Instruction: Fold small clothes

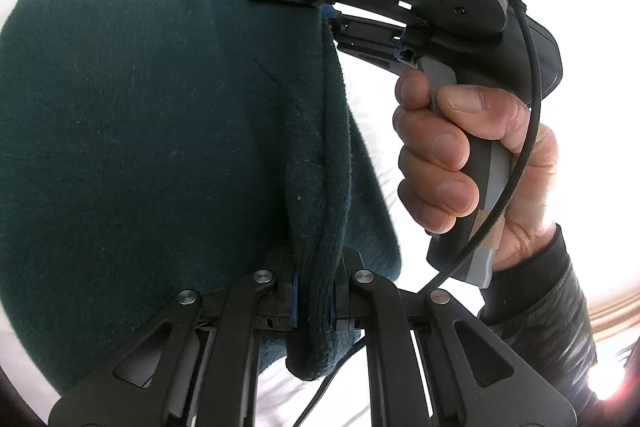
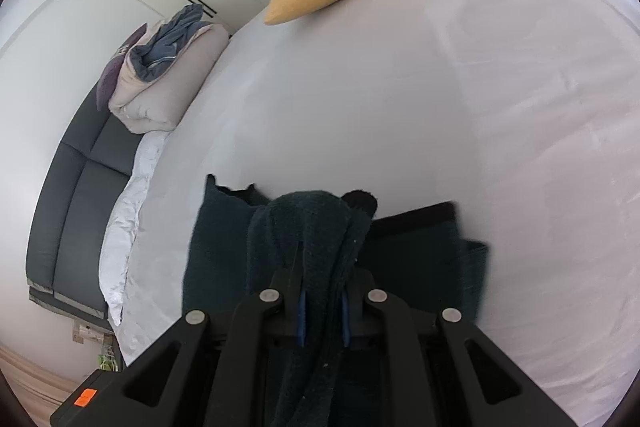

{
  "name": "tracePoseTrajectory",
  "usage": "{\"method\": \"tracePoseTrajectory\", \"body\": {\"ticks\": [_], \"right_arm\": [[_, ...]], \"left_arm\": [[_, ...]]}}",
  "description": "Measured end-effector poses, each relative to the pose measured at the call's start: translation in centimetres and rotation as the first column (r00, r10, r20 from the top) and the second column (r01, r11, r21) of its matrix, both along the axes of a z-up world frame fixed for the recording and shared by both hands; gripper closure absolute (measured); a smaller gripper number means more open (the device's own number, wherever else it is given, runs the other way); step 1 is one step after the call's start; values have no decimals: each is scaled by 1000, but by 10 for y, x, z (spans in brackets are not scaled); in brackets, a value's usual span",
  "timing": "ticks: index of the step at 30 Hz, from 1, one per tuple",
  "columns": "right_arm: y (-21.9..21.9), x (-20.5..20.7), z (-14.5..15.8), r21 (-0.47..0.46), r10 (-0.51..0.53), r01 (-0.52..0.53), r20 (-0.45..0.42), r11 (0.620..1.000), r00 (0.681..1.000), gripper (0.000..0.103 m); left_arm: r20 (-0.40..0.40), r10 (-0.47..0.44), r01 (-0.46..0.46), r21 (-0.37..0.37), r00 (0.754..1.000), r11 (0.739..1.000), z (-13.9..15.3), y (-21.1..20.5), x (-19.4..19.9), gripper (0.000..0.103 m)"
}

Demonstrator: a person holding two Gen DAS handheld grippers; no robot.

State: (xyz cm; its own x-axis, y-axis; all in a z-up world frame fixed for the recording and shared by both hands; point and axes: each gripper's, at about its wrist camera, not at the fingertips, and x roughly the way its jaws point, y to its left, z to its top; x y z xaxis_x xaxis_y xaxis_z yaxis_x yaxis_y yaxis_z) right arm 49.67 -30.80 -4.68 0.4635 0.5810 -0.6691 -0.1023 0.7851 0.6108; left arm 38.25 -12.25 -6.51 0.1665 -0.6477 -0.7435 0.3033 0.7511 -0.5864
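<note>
Dark green knit garment lifted over the bed, one pinched edge in each tool.

White bed sheet [image 2: 440, 107] lies beneath the dark green knit garment [image 1: 160, 127]. Left gripper [image 1: 314, 307] and right gripper [image 1: 320, 5] each clamp its bunched upper edge. Best keep that edge taut and level, lowering evenly for a square crease.

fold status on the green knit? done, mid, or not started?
Mid-fold. Done: both grippers have their grip; the left gripper and right gripper are each shut on an edge of the dark green garment. In hand: it hangs between them, lifted, already doubled along the held edge. Left: laying it flat on the white bed and finishing the fold; no folded stack is visible.
</note>
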Motion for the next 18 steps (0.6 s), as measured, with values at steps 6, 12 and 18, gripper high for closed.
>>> {"method": "tracePoseTrajectory", "body": {"ticks": [6,12,18], "right_arm": [[-18,2,-7,-28,16,-17,-26,999,1000,89],[-24,4,-13,-32,23,-25,-42,999,999,89],[-25,8,-17,-43,19,-21,-52,999,998,89]], "left_arm": [[1,13,-13,17,1000,1000,-13,7,7,95],[39,21,-24,71,999,997,-6,8,-5,95],[62,38,-40,37,997,999,-2,20,-8,87]]}}
